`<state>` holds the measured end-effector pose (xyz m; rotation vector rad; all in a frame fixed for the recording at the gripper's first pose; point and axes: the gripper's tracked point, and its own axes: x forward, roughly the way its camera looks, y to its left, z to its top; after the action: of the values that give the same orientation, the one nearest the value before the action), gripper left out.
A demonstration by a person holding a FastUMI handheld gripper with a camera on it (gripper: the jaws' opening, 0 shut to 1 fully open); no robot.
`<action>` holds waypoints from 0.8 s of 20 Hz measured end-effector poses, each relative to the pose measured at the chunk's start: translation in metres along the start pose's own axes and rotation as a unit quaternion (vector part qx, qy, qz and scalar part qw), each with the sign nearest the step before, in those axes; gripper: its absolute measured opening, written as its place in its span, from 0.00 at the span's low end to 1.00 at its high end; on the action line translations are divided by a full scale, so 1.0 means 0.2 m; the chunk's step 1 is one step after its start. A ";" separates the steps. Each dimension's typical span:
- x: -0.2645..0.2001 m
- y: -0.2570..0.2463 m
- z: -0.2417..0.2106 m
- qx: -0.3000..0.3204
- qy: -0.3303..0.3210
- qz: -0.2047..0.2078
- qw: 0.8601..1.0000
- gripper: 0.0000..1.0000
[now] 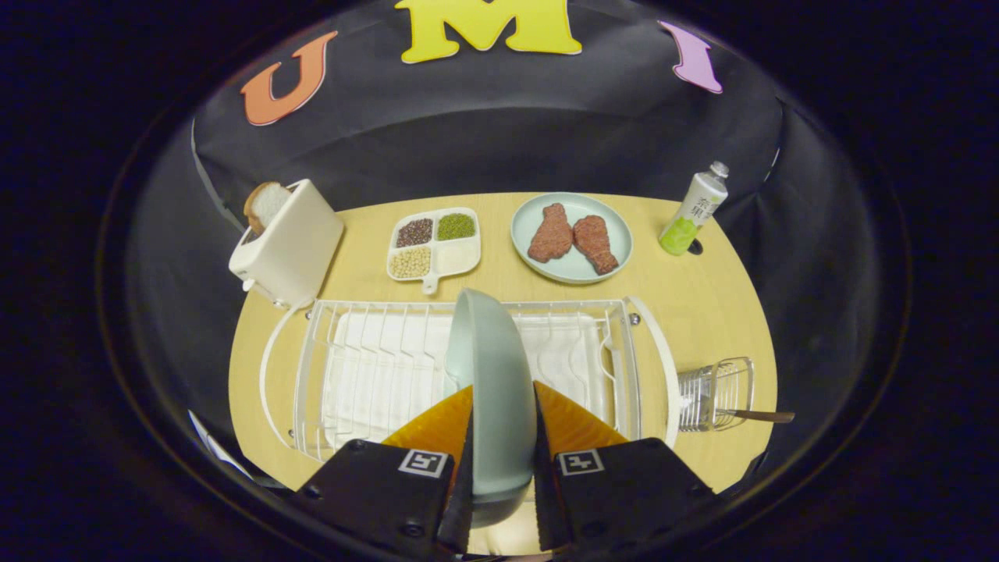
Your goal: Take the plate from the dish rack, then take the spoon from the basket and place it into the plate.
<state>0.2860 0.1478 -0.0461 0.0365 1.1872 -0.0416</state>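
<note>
The gripper (503, 425) pinches the pale green plate (492, 375) on edge between both fingers, over the white dish rack (351, 367). Just right of the rack stands the wire basket (714, 390), the spoon (761, 416) poking out of it. Beyond, on the wooden surface (702, 297), sit a toaster (289, 242), a divided tray (433, 242), a plate of meat (571, 236) and a bottle (695, 211).

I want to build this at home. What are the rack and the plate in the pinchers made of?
The dish rack looks like thin metal wire coated glossy white: slim bent rods with a sheen. The plate, upright with the gripper shut on it, looks like smooth pale green ceramic or plastic, with a soft matte shine. Which one, I can't tell.
</note>
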 end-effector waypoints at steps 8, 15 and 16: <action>-0.19 -0.04 0.05 -0.037 -0.044 -0.052 0.997 0.34; -0.39 0.00 -0.24 -0.020 -0.054 0.061 0.997 0.31; -0.40 -0.03 -0.31 -0.019 -0.056 0.068 0.996 0.31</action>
<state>0.1980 0.1464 0.0042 0.0803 1.0708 0.0986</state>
